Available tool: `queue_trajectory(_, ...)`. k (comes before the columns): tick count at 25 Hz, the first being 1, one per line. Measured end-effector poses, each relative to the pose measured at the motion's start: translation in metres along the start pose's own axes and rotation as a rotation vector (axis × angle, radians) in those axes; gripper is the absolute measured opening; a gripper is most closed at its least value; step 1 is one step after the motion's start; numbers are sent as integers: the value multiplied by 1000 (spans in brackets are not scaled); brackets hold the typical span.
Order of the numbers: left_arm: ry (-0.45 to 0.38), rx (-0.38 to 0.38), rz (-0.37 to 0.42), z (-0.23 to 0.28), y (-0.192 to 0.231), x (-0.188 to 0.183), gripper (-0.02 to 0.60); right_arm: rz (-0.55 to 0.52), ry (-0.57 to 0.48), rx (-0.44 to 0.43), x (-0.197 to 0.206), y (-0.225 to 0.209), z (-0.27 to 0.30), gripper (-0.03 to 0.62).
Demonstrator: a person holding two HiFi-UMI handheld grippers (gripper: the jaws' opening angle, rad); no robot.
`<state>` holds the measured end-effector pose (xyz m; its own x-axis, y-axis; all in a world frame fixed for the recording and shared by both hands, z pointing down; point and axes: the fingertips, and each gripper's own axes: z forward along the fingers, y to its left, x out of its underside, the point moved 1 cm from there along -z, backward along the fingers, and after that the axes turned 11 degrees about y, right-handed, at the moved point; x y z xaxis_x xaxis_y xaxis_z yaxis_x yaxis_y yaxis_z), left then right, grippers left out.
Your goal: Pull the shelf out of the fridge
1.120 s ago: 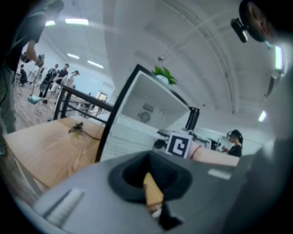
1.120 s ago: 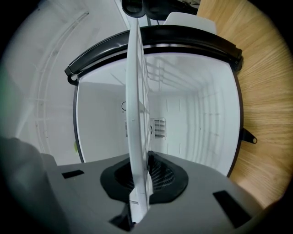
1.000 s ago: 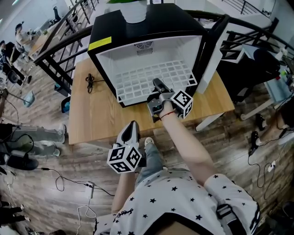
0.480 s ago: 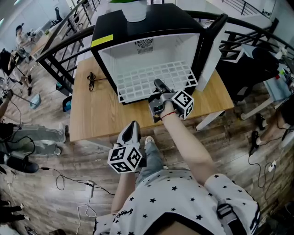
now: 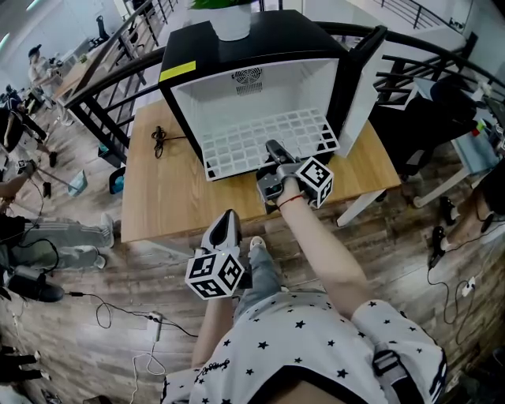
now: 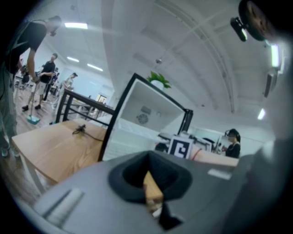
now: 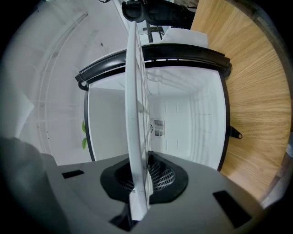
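Note:
A black mini fridge (image 5: 260,39) stands on the wooden table (image 5: 173,197) with its door (image 5: 359,79) swung open to the right. Its white grid shelf (image 5: 260,138) sticks out past the front opening. My right gripper (image 5: 272,151) is shut on the middle of the shelf's front edge. In the right gripper view the shelf (image 7: 137,114) runs edge-on between the jaws of my right gripper (image 7: 139,201) into the white interior. My left gripper (image 5: 230,215) hangs below the table's near edge, jaws together and holding nothing. The left gripper view looks over my left gripper (image 6: 151,201) toward the fridge (image 6: 151,109).
A black cable (image 5: 158,140) lies on the table left of the fridge. A white plant pot (image 5: 233,20) sits on the fridge top. Black railings (image 5: 102,71) run behind at the left, and cables trail on the wooden floor (image 5: 118,316). People stand far left.
Almost nothing has changed: my right gripper keeps its hold on the shelf edge and the left one stays put. The people at the far left have shifted.

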<state>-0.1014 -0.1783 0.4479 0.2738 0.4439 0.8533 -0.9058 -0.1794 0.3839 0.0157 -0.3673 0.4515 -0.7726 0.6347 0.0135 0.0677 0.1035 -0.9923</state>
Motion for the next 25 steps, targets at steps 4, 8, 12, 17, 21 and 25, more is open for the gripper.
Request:
queue_trajectory(4,-10,-2,0,-4,-3,0,8,-4,0,-3,2,1,-9,40)
queue_trajectory(8,-16,-10,4,-10,-5,0,8,3,15,-19,11,-1,-24,38)
queue_trajectory(12,-18,-12,6,-17,-10,3,8,-16,24,-21,19,0,-38,38)
queue_trajectory(17,-14,-16,3,-27,-15,13,8,-45,30,-18,25,1,-57,38)
queue_trajectory(21,-11,-24,-11,-35,-14,22,8,-55,21,-7,27,-4,-76,38)
queue_trajectory(25,-10,-37,-23,-42,-12,26,8,-74,24,-1,29,-5,-93,38)
